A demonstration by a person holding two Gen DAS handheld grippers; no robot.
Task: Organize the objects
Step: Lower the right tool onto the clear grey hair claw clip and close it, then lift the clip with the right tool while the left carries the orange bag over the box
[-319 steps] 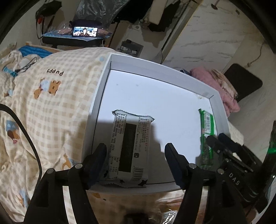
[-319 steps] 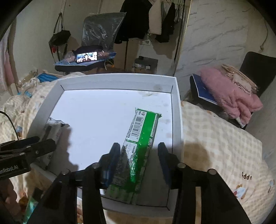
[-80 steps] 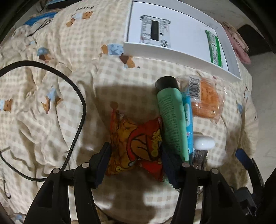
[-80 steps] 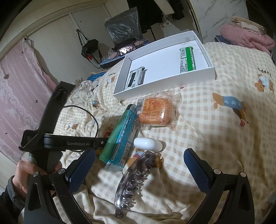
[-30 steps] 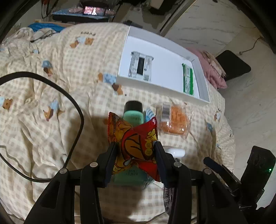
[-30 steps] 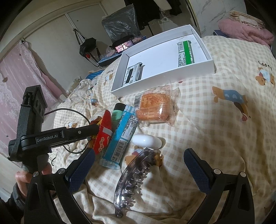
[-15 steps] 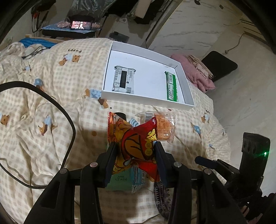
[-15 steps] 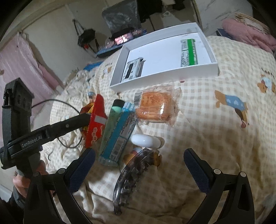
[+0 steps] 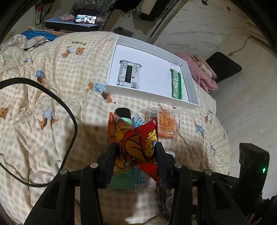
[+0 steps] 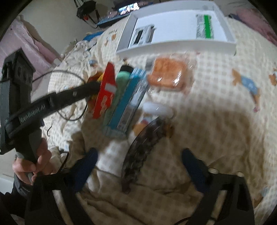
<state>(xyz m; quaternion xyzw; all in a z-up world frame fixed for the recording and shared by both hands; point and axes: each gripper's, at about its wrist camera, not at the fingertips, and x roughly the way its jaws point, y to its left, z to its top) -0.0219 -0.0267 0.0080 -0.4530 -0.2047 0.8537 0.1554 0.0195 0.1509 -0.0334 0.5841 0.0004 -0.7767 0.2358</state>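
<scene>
Right tool (image 10: 138,166) jaws narrowing over hair clip (image 10: 140,154), snack bag (image 9: 136,147) lifted

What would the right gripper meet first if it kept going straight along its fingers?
Most likely the hair claw. It lies on the bedspread between the open fingers of the right gripper, whose jaws have just been closing without touching it. The picture is blurred, so depth is uncertain.

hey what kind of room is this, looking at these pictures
Most likely a bedroom: the things lie on a rumpled cream checked quilt with bear prints, clothes hang by the far wall, and a folded pink blanket sits beside it.
</scene>
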